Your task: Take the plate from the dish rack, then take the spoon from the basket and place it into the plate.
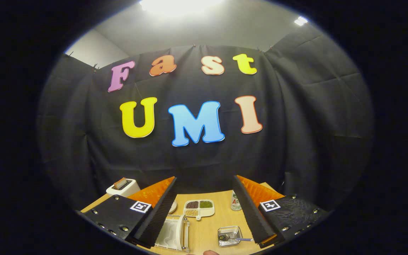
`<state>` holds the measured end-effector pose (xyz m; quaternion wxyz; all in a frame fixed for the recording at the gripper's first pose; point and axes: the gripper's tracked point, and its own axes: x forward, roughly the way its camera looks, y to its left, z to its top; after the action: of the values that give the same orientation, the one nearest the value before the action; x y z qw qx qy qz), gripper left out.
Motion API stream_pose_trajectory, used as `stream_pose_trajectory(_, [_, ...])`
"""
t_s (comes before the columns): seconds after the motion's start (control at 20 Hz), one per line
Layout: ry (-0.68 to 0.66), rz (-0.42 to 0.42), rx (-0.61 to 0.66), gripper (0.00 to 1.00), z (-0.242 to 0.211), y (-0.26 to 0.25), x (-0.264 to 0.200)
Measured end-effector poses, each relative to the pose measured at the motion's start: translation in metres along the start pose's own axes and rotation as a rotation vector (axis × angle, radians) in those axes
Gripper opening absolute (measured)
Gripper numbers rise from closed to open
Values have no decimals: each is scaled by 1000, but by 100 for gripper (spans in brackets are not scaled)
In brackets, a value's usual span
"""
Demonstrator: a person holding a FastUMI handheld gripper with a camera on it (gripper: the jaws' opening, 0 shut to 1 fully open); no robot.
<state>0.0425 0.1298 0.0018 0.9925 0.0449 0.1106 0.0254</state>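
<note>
On the wooden surface (207, 226) we see the basket (229, 236) holding the spoon (241, 239), handle pointing right, and a plate upright in the dish rack (175, 232); our tongs (204, 209) gape open, empty.

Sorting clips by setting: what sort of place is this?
Likely a staged kitchen tabletop in a draped booth: a dish rack, toaster and spoon basket sit on a wooden table beyond the open tool.

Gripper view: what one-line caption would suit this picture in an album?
Open gripper hovering above a wooden table, with dish rack, spoon basket, sectioned tray, can and toaster ahead.
</note>
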Motion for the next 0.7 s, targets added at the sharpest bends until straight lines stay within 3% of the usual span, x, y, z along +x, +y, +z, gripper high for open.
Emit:
stream_pose_trajectory(0.2, [121, 52, 8, 96, -15, 28, 20])
stream_pose_trajectory(0.55, [593, 153, 109, 96, -96, 88, 35])
stream_pose_trajectory(0.7, [712, 159, 135, 97, -122, 102, 38])
